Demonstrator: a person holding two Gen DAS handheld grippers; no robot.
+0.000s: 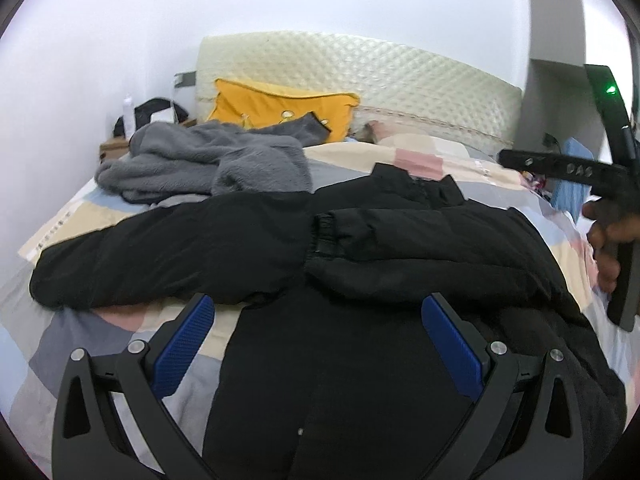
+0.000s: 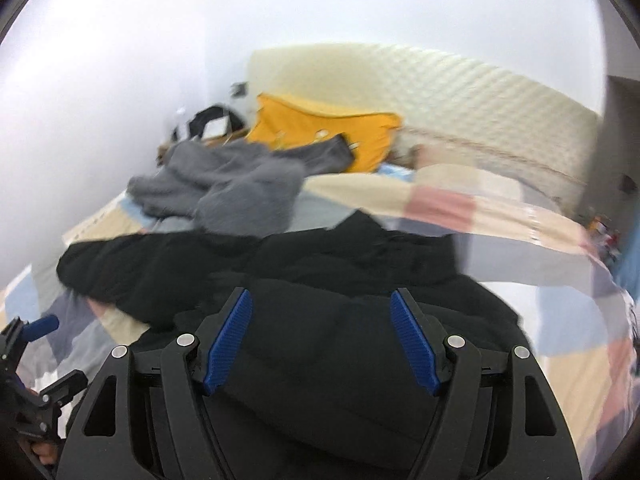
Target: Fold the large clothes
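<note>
Both hand-held grippers gape over black jacket (image 1: pixel 360 248); nothing gripped.

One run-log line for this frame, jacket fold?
stage: sleeves folded across black puffer jacket | left gripper: open, empty | right gripper: open, empty | nearby: grey fleece garment on patchwork bed cover
</note>
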